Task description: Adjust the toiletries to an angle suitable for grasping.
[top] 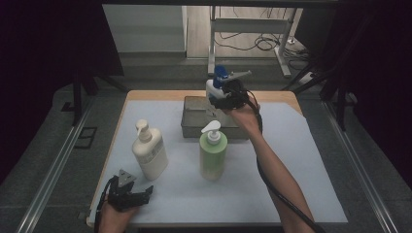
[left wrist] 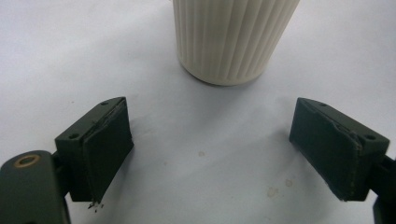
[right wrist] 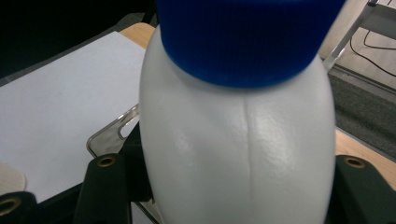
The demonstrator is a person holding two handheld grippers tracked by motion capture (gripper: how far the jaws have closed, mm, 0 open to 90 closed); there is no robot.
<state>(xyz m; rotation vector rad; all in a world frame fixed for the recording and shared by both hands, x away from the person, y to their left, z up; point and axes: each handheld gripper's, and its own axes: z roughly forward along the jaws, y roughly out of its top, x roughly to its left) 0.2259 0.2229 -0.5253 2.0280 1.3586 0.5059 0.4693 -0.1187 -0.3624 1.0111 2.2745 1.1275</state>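
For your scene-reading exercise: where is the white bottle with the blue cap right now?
In the high view the white bottle with the blue cap is at the table's far side, clamped in the right gripper over the grey tray, beyond the green pump bottle.

I see a wooden table [top: 145,95] covered by a white sheet [top: 301,160]. On the sheet stand a cream pump bottle [top: 149,150] and a green pump bottle [top: 213,150], well apart, with a metal tray [top: 192,116] behind them toward the far edge.

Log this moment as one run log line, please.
right gripper: shut on white bottle, over tray | left gripper: open, near cream bottle | green bottle: upright
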